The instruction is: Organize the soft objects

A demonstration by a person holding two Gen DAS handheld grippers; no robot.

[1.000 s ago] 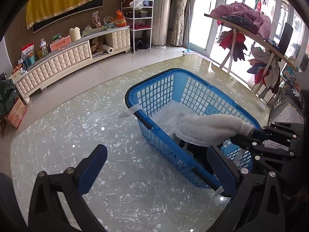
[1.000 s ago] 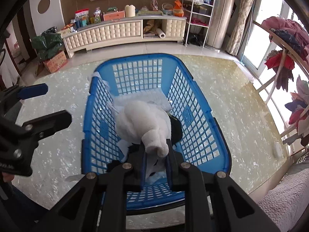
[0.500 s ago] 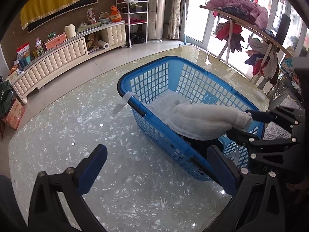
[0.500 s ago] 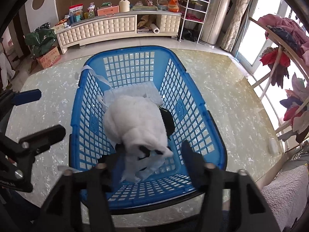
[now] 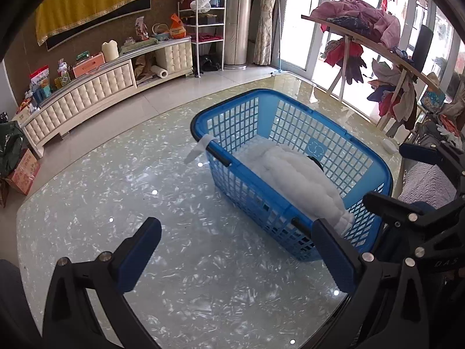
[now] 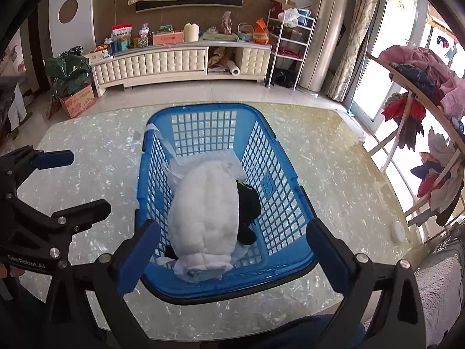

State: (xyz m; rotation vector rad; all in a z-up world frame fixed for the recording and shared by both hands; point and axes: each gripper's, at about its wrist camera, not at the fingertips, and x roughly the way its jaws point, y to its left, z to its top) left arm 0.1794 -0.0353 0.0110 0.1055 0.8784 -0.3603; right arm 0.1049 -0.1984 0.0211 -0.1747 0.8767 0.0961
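A blue plastic basket (image 6: 279,186) (image 5: 375,171) stands on the glossy marble table. Inside lies a white fluffy soft item (image 6: 206,218) (image 5: 305,183) on top of a black soft item (image 6: 247,203) and white cloth. My right gripper (image 6: 232,256) is open and empty, just above the basket's near end, its fingers apart on either side of the white item. My left gripper (image 5: 235,253) is open and empty, over the table to the left of the basket. It also shows in the right wrist view (image 6: 78,180).
The marble table (image 5: 116,180) extends left of the basket. A drying rack hung with clothes (image 6: 430,133) stands at the right. A cream cabinet (image 6: 180,61) with clutter runs along the far wall. A small white disc (image 6: 396,231) lies near the table's right edge.
My right gripper opened and let go of the white soft item, which dropped into the basket. The right gripper has drawn back a little. The left gripper stayed open.
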